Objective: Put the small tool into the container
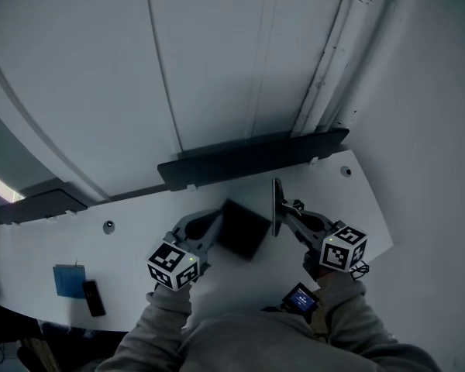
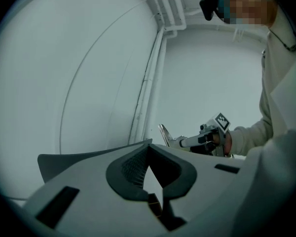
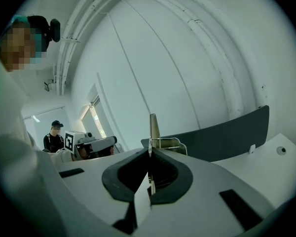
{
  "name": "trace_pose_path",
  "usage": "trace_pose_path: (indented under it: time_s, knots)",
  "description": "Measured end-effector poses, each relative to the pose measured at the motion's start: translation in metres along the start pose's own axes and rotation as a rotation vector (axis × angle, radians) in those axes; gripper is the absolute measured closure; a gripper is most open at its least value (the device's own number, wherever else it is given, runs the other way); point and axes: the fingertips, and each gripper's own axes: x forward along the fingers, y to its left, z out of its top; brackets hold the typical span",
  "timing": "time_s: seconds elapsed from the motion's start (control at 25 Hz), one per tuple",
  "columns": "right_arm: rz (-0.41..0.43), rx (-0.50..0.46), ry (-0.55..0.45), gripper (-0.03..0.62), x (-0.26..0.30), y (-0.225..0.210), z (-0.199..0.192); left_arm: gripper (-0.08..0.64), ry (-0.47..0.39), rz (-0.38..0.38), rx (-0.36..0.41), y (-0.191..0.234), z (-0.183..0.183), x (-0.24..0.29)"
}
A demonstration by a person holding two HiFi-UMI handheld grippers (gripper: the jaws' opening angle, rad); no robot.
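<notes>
My right gripper (image 1: 289, 212) is shut on a thin metal tool (image 1: 276, 204), whose flat blade stands up from the closed jaw tips (image 3: 152, 126). In the left gripper view the same tool (image 2: 164, 133) sticks out of the right gripper (image 2: 180, 142) at mid-right. A dark square container (image 1: 243, 229) hangs over the white table (image 1: 132, 242) just left of the tool. My left gripper (image 1: 215, 225) is shut on its near edge. In the left gripper view the container (image 2: 64, 162) runs left from the closed jaws as a dark flat sheet.
A long dark panel (image 1: 252, 160) runs along the table's back edge against the white wall. A blue item (image 1: 68, 280) and a small black item (image 1: 93, 297) lie at the table's front left. A small screen device (image 1: 301, 298) sits by my right sleeve. A person (image 3: 53, 136) stands far off.
</notes>
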Motion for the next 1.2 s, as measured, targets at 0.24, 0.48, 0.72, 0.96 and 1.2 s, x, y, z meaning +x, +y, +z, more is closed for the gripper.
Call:
trace_pose_path:
  time_s: [0.24, 0.48, 0.72, 0.96, 1.2]
  knots:
    - [0.053, 0.004, 0.012, 0.571, 0.017, 0.003, -0.003, 0.565, -0.005, 0.06, -0.031, 0.011, -0.005, -0.01]
    - [0.1, -0.016, 0.03, 0.571, 0.029, 0.017, -0.004, 0.565, -0.026, 0.087, -0.046, 0.014, -0.002, -0.025]
    - [0.127, -0.023, 0.049, 0.571, 0.033, 0.027, -0.01, 0.565, -0.044, 0.092, -0.061, 0.009, 0.0, -0.043]
    - [0.138, -0.03, 0.063, 0.571, 0.037, 0.033, -0.015, 0.565, -0.071, 0.158, -0.059, 0.027, 0.011, -0.062]
    - [0.152, -0.052, 0.072, 0.571, 0.04, 0.042, -0.017, 0.565, -0.018, 0.247, -0.044, 0.035, -0.001, -0.066]
